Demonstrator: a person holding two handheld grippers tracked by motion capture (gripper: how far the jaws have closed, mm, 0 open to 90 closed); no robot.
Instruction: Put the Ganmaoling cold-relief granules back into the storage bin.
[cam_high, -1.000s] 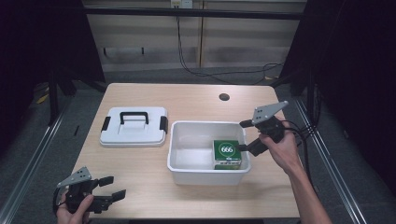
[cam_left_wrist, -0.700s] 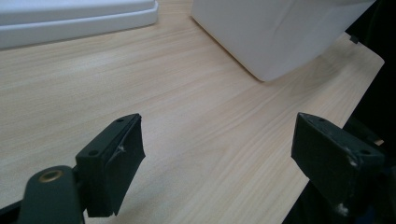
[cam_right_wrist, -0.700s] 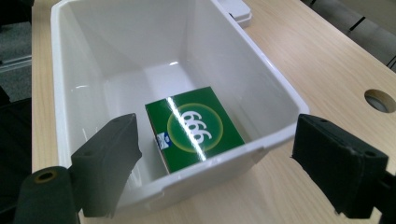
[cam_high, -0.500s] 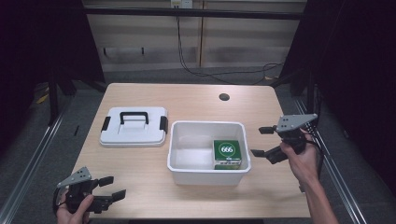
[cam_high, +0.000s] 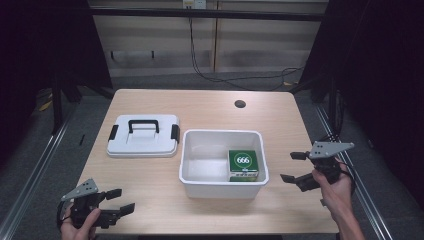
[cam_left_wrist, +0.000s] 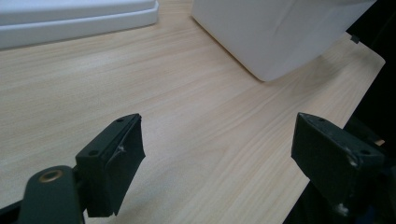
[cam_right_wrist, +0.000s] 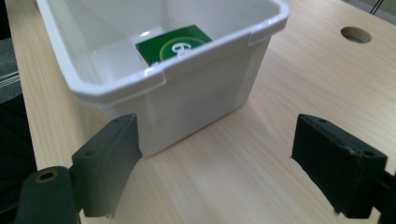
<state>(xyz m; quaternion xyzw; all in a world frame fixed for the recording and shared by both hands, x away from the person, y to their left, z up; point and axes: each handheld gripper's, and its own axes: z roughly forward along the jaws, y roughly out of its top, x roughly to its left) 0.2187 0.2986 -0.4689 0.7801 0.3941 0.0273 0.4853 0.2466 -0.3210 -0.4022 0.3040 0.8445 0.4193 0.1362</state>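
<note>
Green box lies in the white bin; both our grippers are empty and apart from it.

We take the white bin as our landmark: the green box marked 666 sits inside it, against its right wall near the front corner. Our right gripper hovers just right of the bin, jaws spread wide and holding nothing, facing the bin's wall. Our left gripper rests well to the bin's front left, at the table edge, jaws likewise parted and empty. The white lid with black handle lies flat just left of the bin.
</note>
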